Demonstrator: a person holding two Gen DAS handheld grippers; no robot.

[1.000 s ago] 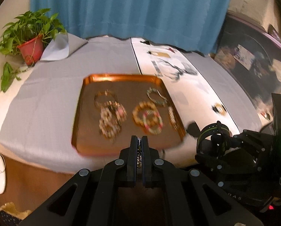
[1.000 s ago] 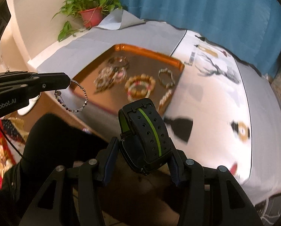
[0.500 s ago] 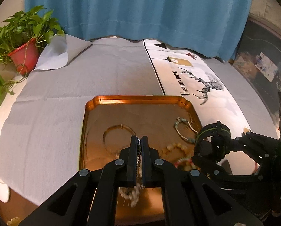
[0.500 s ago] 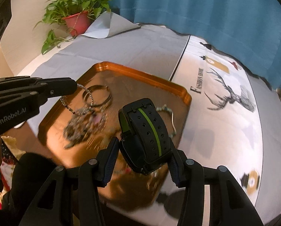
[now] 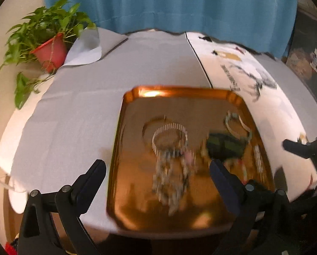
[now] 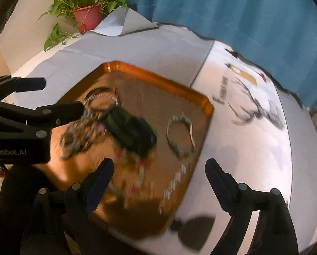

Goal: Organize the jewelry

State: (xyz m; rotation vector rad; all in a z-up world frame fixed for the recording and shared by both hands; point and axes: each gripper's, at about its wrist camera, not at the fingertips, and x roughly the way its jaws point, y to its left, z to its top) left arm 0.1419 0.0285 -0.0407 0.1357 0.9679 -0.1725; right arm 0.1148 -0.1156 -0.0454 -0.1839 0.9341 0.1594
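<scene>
- The left gripper (image 5: 157, 175) is seen with fingers spread wide and nothing between them; it hangs over the near edge of the copper tray (image 5: 179, 90).
- The right gripper (image 6: 159, 172) is likewise spread and empty, held over the tray's near right part.
- The black watch with the green stripe (image 6: 129, 128) is found in the tray, right of centre, apparently on top of the beaded bracelets; motion blur makes it unclear whether it has settled.
- In the right wrist view the watch lies just ahead of the right gripper and slightly left of it, its long axis running from far left to near right.
- A silver beaded bracelet (image 5: 170, 137) is noted left of the watch, over a thin bangle, with a blurred heap of bracelets nearer.
- A pale bracelet (image 6: 180, 135) lies alone toward the tray's right rim, apart from the watch.
- Judgement: the right gripper is the nearer to the watch and the pale bracelet; the left is the nearer to the silver bracelet and the heap.
- The tray rests on a grey cloth (image 5: 73, 114); a potted plant (image 5: 49, 51) stands at the far left.
</scene>
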